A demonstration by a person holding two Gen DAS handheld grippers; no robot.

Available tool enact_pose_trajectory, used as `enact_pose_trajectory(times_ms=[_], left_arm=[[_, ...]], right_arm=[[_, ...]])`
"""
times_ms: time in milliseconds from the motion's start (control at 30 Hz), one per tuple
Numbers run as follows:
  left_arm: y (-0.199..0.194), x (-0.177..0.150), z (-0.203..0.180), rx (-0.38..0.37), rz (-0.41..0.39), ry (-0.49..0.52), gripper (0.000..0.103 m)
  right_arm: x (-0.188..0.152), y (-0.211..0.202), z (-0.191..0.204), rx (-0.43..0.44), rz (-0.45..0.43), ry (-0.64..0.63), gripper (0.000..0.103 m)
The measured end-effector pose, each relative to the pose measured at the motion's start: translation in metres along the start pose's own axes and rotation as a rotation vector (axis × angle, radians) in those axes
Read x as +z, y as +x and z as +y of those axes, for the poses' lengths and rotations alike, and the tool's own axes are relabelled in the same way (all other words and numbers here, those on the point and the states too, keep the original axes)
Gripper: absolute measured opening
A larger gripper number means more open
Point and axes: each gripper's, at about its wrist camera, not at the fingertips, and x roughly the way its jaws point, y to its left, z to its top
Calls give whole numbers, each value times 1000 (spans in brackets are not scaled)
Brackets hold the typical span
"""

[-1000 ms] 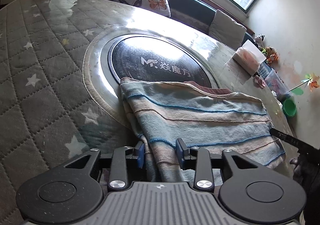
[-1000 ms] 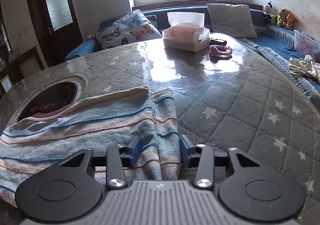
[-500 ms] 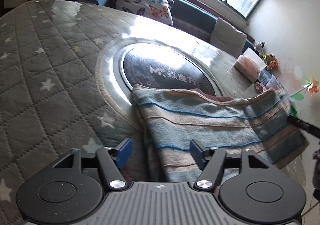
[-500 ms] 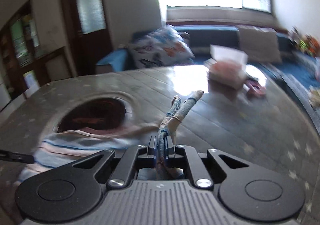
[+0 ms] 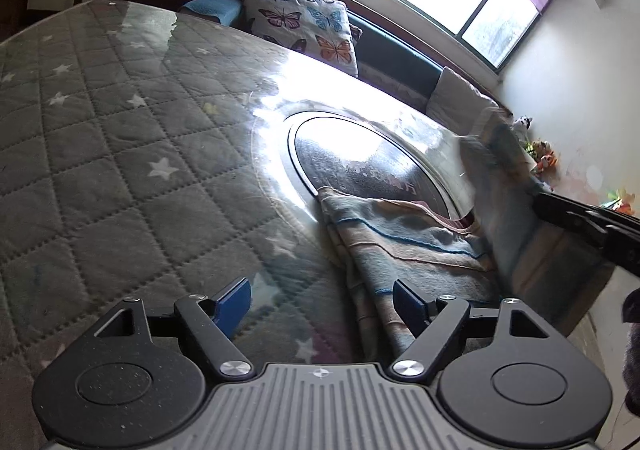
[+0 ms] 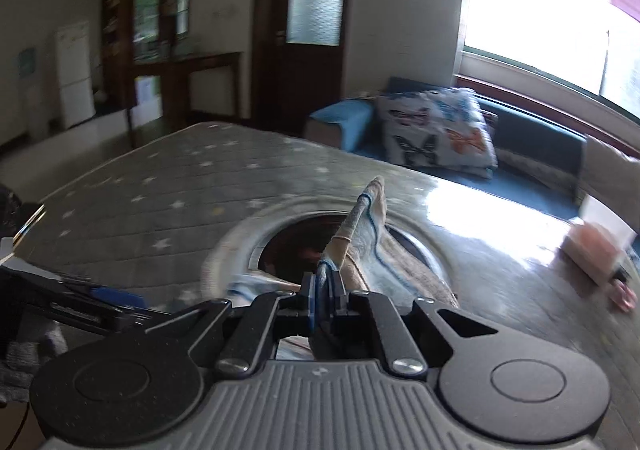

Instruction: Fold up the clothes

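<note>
The striped garment (image 5: 404,246) lies on the quilted table (image 5: 100,154) beside the round inset; its edge is pinched in the right gripper (image 6: 325,292); the left gripper (image 5: 322,300), jaws opening and empty, is best kept clear while the lifted edge is carried across evenly.

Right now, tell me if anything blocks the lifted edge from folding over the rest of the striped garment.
Nothing visible does. The right gripper pinches the striped garment; the left gripper, jaws opening, holds nothing.

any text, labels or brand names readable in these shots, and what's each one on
Nothing can be read for certain.
Dark round hob set into the table: white printed marking beside the striped garment, too glared and partly covered to read.
Tissue box: blurred, no legible print.
</note>
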Motion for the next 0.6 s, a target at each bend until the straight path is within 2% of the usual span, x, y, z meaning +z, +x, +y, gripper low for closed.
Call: enact_pose_trajectory(times_ms=[267, 433, 467, 600], left_arm=[[-7, -2, 10, -8, -15, -25, 82], [-7, -2, 14, 8, -15, -35, 82], [-8, -1, 15, 12, -17, -37, 83], [-9, 2, 14, 23, -26, -41, 84]], right_arm=[[1, 39, 59, 51, 53, -80, 6], [-3, 40, 66, 141, 62, -49, 8], [-3, 35, 64, 145, 50, -52, 12], [-3, 20, 44, 118, 41, -52, 18]])
